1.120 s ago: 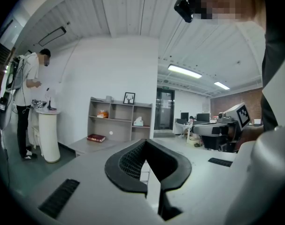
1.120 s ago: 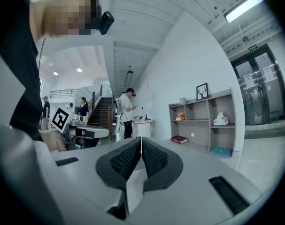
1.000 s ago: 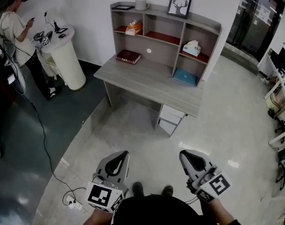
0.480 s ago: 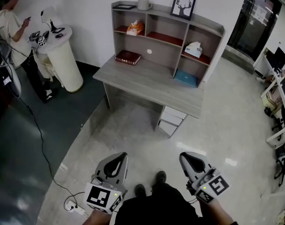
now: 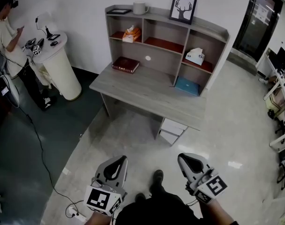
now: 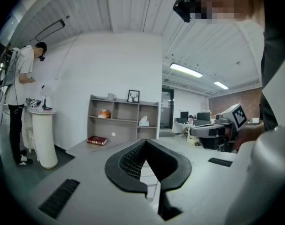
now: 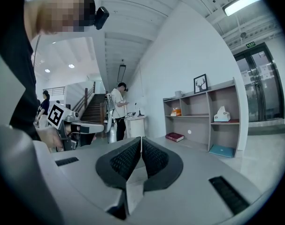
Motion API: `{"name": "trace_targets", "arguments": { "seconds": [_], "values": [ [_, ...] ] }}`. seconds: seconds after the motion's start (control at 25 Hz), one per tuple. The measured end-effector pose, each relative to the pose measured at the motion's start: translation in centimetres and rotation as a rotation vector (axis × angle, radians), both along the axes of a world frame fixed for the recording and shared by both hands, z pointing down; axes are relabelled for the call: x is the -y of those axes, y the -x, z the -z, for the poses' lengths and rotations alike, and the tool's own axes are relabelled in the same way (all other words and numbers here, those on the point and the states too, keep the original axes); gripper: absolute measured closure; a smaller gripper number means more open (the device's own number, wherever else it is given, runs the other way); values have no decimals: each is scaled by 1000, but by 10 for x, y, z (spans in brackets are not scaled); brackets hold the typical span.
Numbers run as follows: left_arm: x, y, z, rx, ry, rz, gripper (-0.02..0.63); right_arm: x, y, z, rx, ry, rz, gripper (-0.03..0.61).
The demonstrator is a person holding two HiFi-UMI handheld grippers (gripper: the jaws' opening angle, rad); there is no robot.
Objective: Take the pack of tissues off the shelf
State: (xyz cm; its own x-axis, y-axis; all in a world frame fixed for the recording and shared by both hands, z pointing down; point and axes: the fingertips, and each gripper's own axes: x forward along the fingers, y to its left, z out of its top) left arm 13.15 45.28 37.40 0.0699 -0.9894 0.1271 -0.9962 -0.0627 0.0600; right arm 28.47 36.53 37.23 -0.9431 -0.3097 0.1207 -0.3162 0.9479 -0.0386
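While in shelf compartment (image 5: 209, 45), tissue pack (image 5: 195, 56)

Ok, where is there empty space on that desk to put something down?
The desk's front stretch, between the red book and the blue notebook, is bare. The middle shelf compartment, between the orange tissue pack and the white tissue box, is bare too. The shelf's top is crowded: tray, mug, framed picture.

Left gripper (image 5: 115, 164), right gripper (image 5: 189, 163) (jaws together, empty).
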Motion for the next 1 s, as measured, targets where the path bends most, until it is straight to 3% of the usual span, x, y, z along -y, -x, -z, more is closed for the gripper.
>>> {"name": "trace_targets", "arguments": {
  "seconds": [0.24,0.48,0.76,1.0],
  "values": [
    [71,18,18,27,-44,63,611,77,15,6,10,-26,49,560],
    [147,14,26,19,-46,63,609,153,10,6,18,-15,54,560],
    [201,6,20,6,-25,42,609,202,8,4,23,3,52,560],
    [241,20,18,-5,-31,12,610,235,20,0,1,2,36,560]
  ]
}}
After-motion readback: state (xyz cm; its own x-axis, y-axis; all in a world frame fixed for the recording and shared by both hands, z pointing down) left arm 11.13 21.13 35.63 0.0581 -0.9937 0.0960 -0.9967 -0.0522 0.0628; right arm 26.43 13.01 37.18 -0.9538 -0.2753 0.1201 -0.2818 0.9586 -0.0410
